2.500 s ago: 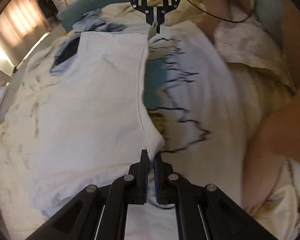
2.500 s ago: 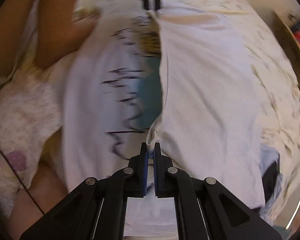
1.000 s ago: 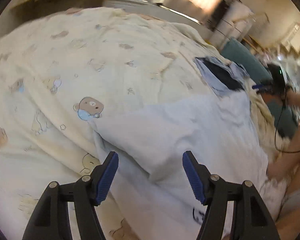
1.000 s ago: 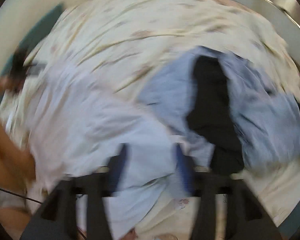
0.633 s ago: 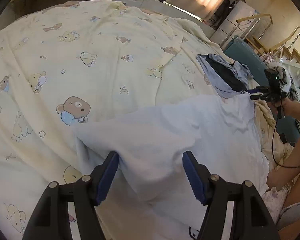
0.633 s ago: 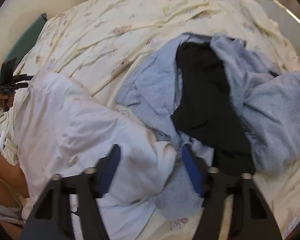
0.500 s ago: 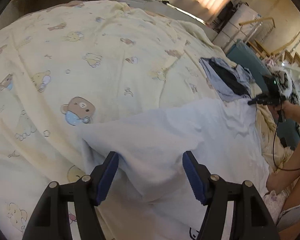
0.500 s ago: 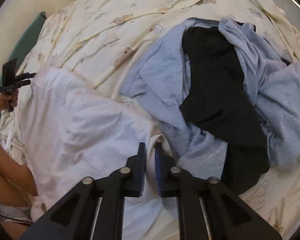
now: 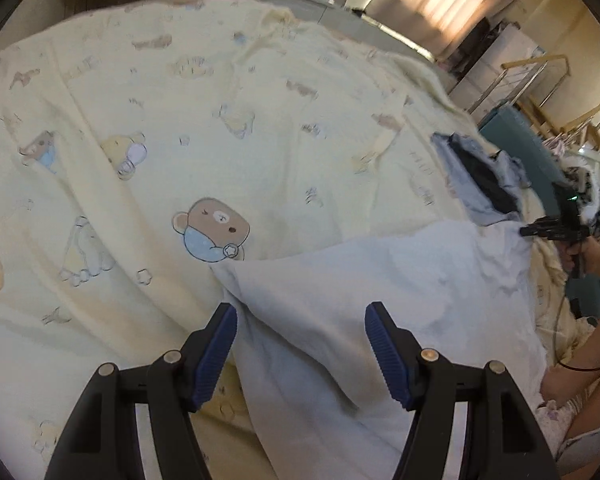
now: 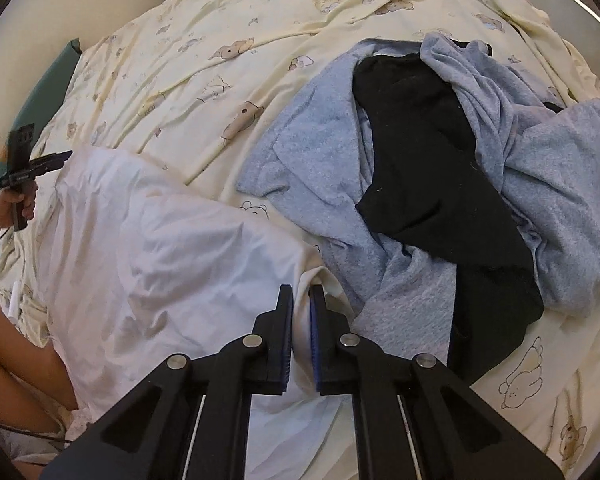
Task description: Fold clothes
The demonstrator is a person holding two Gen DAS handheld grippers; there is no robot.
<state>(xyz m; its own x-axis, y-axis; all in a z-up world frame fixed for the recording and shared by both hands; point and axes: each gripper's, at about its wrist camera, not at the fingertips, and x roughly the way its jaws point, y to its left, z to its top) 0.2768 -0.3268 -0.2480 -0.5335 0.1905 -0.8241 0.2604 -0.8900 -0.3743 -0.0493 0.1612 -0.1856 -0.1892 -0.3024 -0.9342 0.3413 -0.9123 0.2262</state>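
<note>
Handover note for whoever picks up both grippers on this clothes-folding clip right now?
Right gripper: jaws shut on a corner of the white shirt.
Left gripper: jaws open over the shirt's other end, gripping nothing.
The shirt lies lengthwise on the bear-print sheet; a grey and black clothes pile sits beside it.
Left: grip the left corner, finish the shirt's fold, then the pile.

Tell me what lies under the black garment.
The black garment lies on crumpled grey-blue clothes, which rest on the bear-print sheet. Whatever else sits beneath the pile is covered.
</note>
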